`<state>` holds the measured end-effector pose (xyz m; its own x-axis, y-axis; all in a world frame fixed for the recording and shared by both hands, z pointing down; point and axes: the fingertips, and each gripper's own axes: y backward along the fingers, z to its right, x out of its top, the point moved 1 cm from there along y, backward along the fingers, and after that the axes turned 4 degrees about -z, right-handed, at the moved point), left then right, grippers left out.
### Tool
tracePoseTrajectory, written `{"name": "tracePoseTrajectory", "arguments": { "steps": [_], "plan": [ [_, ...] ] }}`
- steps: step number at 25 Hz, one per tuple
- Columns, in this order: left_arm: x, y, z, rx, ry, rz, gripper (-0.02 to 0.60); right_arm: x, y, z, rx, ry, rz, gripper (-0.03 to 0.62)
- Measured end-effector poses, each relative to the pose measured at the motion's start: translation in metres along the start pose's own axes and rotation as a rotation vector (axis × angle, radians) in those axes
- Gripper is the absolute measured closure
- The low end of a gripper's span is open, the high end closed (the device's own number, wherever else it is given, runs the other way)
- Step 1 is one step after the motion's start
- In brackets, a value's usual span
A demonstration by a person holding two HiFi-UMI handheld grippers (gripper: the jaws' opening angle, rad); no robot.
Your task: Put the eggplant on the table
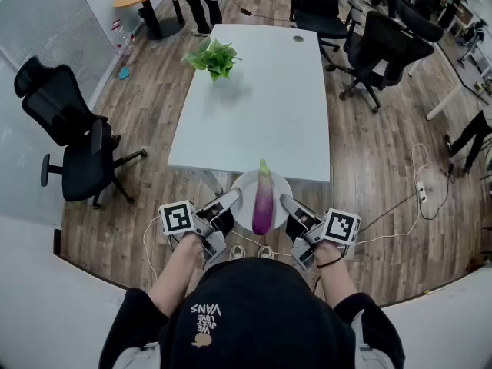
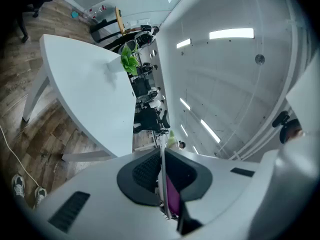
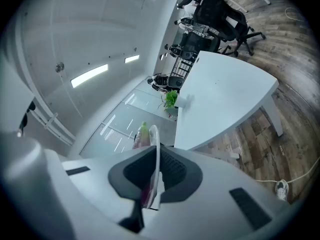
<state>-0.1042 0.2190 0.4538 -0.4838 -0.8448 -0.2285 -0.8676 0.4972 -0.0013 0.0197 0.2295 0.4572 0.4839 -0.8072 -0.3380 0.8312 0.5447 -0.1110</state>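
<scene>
A purple eggplant [image 1: 263, 198] with a green stem lies lengthwise on a round white plate [image 1: 244, 187], held in the air just off the near edge of the white table [image 1: 246, 106]. My left gripper [image 1: 234, 199] is shut on the plate's left rim and my right gripper [image 1: 286, 203] on its right rim. In the left gripper view the plate [image 2: 161, 159] stands edge-on between the pads, with the eggplant [image 2: 173, 196] behind it. The right gripper view shows the same: the plate rim [image 3: 156, 149] is clamped, and the eggplant [image 3: 143, 134] lies beyond it.
A green leafy plant [image 1: 215, 57] stands on the table's far left part. A black office chair [image 1: 69, 137] is at the left, and more chairs [image 1: 384, 48] stand at the far right. A white cable [image 1: 419, 183] runs over the wooden floor at the right.
</scene>
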Motion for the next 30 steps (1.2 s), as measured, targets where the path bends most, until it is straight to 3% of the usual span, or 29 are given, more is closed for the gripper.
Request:
{"name": "tracePoseTrajectory", "arguments": {
  "steps": [21,30],
  "plan": [
    [-0.003,-0.004,-0.008,0.004,0.012,0.002,0.557,0.002,0.002,0.009,0.028,-0.029,-0.003,0.563],
    [-0.003,-0.036,-0.011,0.016,0.012,0.007,0.557,0.029,0.015,0.024,0.022,-0.024,-0.018,0.563]
  ]
}}
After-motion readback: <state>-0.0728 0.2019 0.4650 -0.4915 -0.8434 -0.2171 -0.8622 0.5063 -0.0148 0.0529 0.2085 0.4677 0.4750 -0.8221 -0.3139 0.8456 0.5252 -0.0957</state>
